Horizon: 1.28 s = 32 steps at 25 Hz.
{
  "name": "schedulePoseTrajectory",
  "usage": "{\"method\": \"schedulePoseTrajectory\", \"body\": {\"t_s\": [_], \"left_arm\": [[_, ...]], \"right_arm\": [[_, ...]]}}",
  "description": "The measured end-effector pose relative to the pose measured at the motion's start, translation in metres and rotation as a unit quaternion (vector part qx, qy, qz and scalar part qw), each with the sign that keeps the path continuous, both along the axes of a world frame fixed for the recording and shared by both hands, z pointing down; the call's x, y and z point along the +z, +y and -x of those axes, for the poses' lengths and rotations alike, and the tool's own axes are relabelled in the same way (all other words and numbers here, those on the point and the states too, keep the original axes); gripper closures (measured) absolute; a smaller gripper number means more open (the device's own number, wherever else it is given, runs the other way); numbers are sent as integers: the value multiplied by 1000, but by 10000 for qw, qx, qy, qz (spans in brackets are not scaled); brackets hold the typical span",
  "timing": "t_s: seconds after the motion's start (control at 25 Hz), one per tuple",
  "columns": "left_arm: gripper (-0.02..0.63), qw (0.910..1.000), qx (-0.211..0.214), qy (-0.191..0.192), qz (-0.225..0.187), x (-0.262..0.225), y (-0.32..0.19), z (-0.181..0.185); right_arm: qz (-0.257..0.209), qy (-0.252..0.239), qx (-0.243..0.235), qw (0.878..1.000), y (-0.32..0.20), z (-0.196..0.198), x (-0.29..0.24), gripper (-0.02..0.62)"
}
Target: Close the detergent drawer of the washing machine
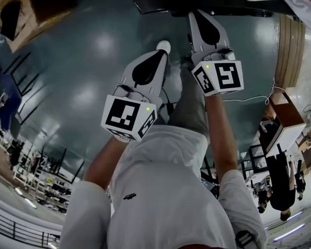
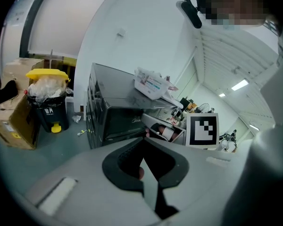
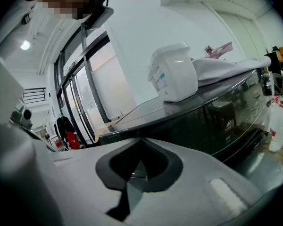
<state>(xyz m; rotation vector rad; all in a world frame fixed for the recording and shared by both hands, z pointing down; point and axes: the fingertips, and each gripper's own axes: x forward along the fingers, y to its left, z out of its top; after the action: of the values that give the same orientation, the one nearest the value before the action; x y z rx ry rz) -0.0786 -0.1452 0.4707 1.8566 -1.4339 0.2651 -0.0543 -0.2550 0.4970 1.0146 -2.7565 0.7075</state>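
Left gripper (image 2: 142, 147): jaws together, nothing between them. Right gripper (image 3: 141, 145): the same, tips met and empty. Drawer (image 2: 164, 132) stands pulled out of the washer (image 2: 113, 114), centre right of the left gripper view.

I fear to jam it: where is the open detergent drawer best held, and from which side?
Take the detergent drawer at its outer front end, farthest from the washing machine, coming from the front. It stands pulled out, so a straight push along its length should probably slide it in; pinching seems unneeded.
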Motion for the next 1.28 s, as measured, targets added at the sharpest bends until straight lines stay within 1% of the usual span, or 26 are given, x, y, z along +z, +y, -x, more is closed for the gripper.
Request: {"method": "schedulePoseTrajectory", "body": {"t_s": [0.12, 0.32, 0.52, 0.8, 1.08, 1.28], "left_arm": [[592, 10000, 14, 6, -37, -3, 2, 0], [592, 9999, 87, 23, -73, -6, 7, -4], [592, 9999, 37, 91, -123, -14, 11, 0], [592, 9994, 49, 84, -337, -33, 16, -1], [592, 9985, 45, 128, -527, -53, 23, -4], [592, 9975, -31, 123, -691, -71, 30, -3]], "right_arm": [[86, 10, -45, 10000, 1, 2, 0, 593], [128, 377, -109, 9991, 0, 7, 4, 594], [158, 573, -180, 9981, 0, 10, 1, 601], [58, 843, -31, 9964, 11, -12, -14, 603], [-23, 1005, 26, 9949, 28, -35, -39, 600], [-60, 1038, 220, 9943, 39, -52, -62, 589]]}}
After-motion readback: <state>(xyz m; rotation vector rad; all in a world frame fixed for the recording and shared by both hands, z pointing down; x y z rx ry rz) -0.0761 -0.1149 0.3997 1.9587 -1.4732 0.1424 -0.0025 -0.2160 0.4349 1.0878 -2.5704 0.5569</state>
